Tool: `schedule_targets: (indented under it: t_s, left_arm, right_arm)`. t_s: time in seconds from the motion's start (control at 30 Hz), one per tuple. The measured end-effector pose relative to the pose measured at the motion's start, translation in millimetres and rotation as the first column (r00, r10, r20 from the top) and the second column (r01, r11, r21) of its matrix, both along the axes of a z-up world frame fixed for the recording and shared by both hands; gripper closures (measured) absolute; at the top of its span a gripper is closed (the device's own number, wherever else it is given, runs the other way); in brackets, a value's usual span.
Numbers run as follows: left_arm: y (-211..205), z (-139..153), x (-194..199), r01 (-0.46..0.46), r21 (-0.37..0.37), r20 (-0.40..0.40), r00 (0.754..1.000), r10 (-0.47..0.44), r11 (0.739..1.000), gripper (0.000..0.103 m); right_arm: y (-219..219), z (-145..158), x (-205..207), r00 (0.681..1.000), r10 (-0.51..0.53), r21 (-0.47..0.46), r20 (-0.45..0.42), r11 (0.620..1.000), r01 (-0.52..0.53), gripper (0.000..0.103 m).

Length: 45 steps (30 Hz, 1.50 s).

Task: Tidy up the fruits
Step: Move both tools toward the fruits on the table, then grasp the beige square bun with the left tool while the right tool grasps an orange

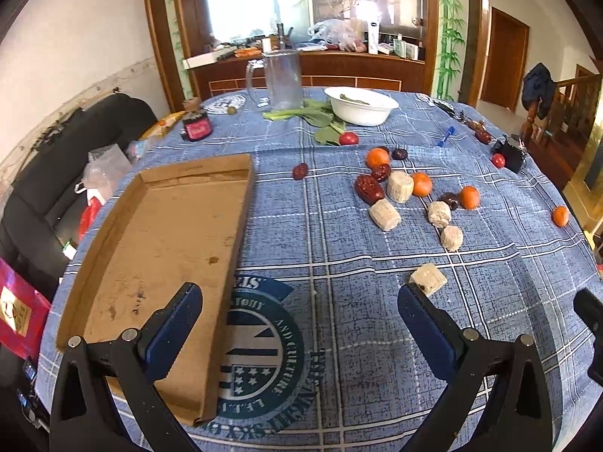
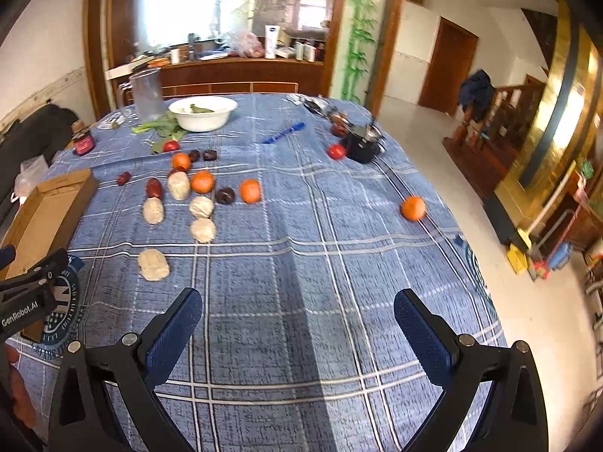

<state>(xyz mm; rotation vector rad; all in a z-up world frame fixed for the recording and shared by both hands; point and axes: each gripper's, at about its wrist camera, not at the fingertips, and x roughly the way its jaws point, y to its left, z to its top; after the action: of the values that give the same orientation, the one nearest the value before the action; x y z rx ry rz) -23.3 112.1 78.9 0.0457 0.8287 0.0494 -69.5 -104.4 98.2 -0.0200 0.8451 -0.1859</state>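
The left gripper (image 2: 26, 301), seen from the right wrist, carries white lettering "GenRobot.AI". The tablecloth (image 1: 339, 339) bears a round teal emblem (image 1: 260, 354) with ring text, upside down, partly readable as "AND CULTURE"; the rest cannot be read

Fruit-strewn table (image 1: 339, 263), cardboard tray (image 1: 162, 233)

A home dining room: a table under a blue plaid tablecloth (image 2: 301, 226), a cluttered wooden sideboard (image 1: 301, 64), a wooden stair railing (image 2: 501, 105), bamboo wall decals (image 2: 358, 30).
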Motion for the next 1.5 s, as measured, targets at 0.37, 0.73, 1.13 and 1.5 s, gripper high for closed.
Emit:
schedule_targets:
  t_s: [0.37,0.73,1.13,1.5]
  left_arm:
    - [-62.7,-35.1,37.2,0.137,-0.061,-0.204,0.968,-0.146,0.989,0.000]
    - [-85.0,-58.3,45.0,0.098,-0.112,-0.284,0.950,-0.127,0.989,0.031]
    - [-89.6,-58.9,48.9,0.056,-0.180,-0.278,0.955,-0.105,0.982,0.031]
    - [-89.0,-64.8,60.4,0.031,-0.202,-0.257,0.963,-0.084,0.979,0.065]
  right_arm:
    - [-42.1,-11.5,6.0,1.000,-0.018,-0.019,-0.015,1.000,0.018,0.001]
    - [-139.1,-22.2,30.5,0.992,-0.123,0.021,-0.010,0.992,0.123,0.001]
    - [-180.2,-56.5,135.6,0.994,-0.046,0.037,-0.095,0.998,0.049,0.020]
    - [-173.1,-67.5,153.6,0.992,0.056,-0.073,-0.111,0.995,-0.065,0.070]
